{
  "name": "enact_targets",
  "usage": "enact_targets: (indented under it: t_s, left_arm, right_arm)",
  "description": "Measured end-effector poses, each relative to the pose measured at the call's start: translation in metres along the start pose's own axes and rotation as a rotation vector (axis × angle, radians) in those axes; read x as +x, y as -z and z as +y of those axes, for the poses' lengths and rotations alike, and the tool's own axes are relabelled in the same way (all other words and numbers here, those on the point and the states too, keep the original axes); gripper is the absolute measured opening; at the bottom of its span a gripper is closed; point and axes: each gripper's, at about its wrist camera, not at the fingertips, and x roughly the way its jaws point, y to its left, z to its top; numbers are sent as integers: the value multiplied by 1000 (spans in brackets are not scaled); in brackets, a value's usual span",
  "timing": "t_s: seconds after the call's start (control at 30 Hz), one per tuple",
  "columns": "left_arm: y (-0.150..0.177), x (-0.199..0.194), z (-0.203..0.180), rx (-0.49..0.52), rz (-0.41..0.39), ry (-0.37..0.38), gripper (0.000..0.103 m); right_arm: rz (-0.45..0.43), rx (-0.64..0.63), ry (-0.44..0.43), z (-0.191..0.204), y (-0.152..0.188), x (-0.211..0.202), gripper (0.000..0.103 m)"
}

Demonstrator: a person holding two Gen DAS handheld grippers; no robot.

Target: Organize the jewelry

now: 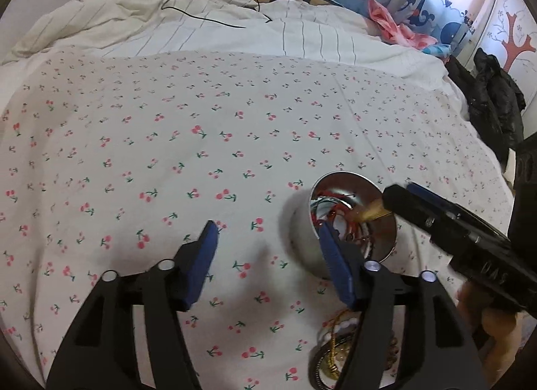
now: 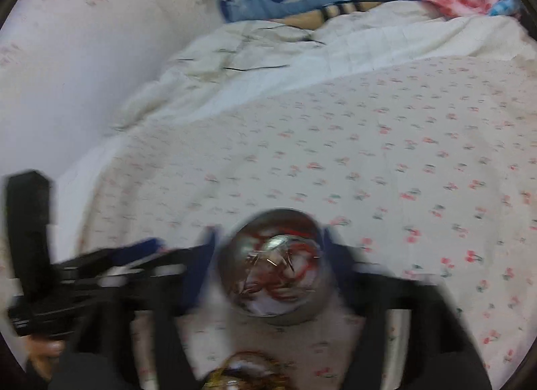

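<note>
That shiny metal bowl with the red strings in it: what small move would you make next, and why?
Probably reach the open left gripper back to the heap of gold and beaded jewelry on the cherry-print sheet. Both grippers are open and hold nothing, the round shiny metal bowl already holds pieces, and the heap remains outside it.

Bedroom, cherry-print bedsheet (image 1: 201, 121), rumpled duvet (image 1: 208, 27)

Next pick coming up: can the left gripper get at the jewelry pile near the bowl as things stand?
Probably yes. The left gripper is open with nothing between its pads, and the jewelry pile lies on the sheet right beneath it, uncovered. The metal bowl and right gripper sit beyond it, not in the way.
</note>
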Motion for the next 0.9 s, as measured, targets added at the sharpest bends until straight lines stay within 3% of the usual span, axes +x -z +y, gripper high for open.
enact_targets:
  t_s: [0.27, 0.57, 0.73, 0.9]
  left_arm:
    - [12, -4, -10, 51, -23, -68, 76]
    - [48, -25, -18, 154, -89, -243, 83]
    - [58, -31, -21, 216, -111, -286, 83]
    - [59, -31, -26, 230, -124, -274, 83]
  right_arm:
    - [-44, 14, 60, -21, -1, -28, 72]
    - [18, -36, 96, -27, 17, -45, 77]
    - [43, -80, 111, -23, 29, -50, 78]
    - [75, -141, 130, -18, 42, -51, 79]
